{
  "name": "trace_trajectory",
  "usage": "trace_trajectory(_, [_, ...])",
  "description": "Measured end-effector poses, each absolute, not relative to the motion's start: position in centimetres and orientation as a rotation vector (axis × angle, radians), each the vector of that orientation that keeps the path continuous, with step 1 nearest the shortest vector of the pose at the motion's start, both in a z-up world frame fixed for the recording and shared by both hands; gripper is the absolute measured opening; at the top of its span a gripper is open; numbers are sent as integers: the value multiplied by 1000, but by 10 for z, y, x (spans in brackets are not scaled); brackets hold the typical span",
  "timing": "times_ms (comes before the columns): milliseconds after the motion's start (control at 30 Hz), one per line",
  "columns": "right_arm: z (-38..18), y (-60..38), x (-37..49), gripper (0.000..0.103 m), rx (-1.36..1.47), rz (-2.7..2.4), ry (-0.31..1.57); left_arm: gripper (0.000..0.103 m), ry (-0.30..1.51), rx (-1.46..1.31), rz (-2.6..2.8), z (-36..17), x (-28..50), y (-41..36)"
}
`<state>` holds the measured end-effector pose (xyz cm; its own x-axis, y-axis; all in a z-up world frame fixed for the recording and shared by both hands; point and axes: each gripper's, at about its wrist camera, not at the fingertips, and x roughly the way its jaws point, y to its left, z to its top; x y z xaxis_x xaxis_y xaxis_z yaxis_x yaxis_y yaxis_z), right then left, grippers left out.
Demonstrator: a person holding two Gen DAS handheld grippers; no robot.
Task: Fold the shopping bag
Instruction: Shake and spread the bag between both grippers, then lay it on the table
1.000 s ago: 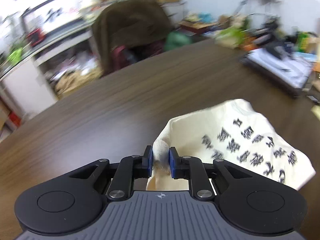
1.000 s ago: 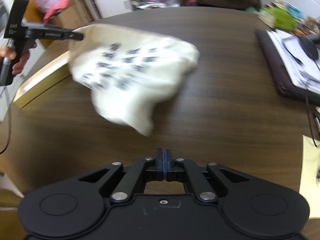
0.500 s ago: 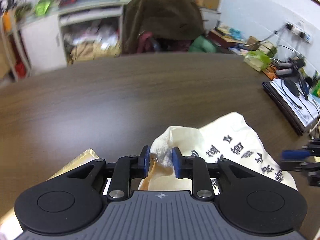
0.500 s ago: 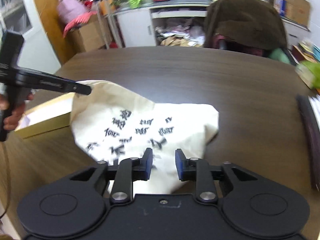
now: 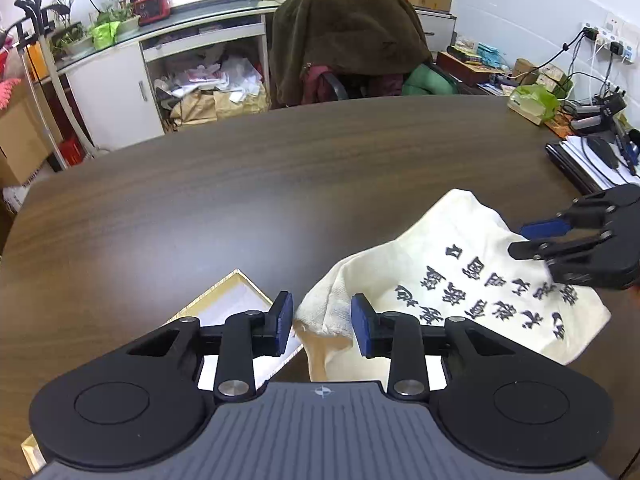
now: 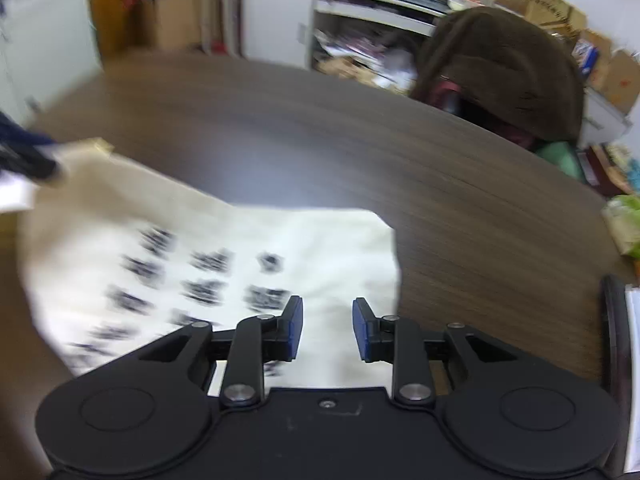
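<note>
Lying crumpled on the dark wood-grain table (image 5: pixel 280 184): a cream canvas shopping bag (image 5: pixel 472 280) printed with black Chinese characters, lower right of the left wrist frame. Coarse woven cloth, one corner bunched into a soft hump at centre bottom.

Left gripper (image 5: pixel 322 330): released, blue-padded jaws spread with the bunched corner sitting between them; fabric looks close to the right pad, contact unclear.

Right gripper (image 6: pixel 327 330): released too, jaws apart over the flat edge of the bag, nothing pinched. That frame is motion-blurred, print smeared. It also shows at the right edge of the left wrist frame, black linkage, over the printed area.

Flat gold-rimmed box with a white inside (image 5: pixel 236 308) sits lower left, just beside the bag. Chair draped in brown fleece (image 5: pixel 344 40) behind the table, top centre.
</note>
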<state>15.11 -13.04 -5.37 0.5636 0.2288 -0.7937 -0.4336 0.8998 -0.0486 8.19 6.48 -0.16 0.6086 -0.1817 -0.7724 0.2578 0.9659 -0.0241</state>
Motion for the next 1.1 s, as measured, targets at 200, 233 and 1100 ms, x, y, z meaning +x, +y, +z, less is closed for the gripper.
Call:
trace_trajectory(200, [-19,-111,92,46,-320,664,839,52,847,61,-296,9,64,78])
trace_trajectory(233, [-22,-102,83,46,-360,702,835,52,849,62,-284,10,64,82])
trace_trajectory(1100, [-57,-127,146,17,63,884,1034,63,818,54,-413,-53,10,55])
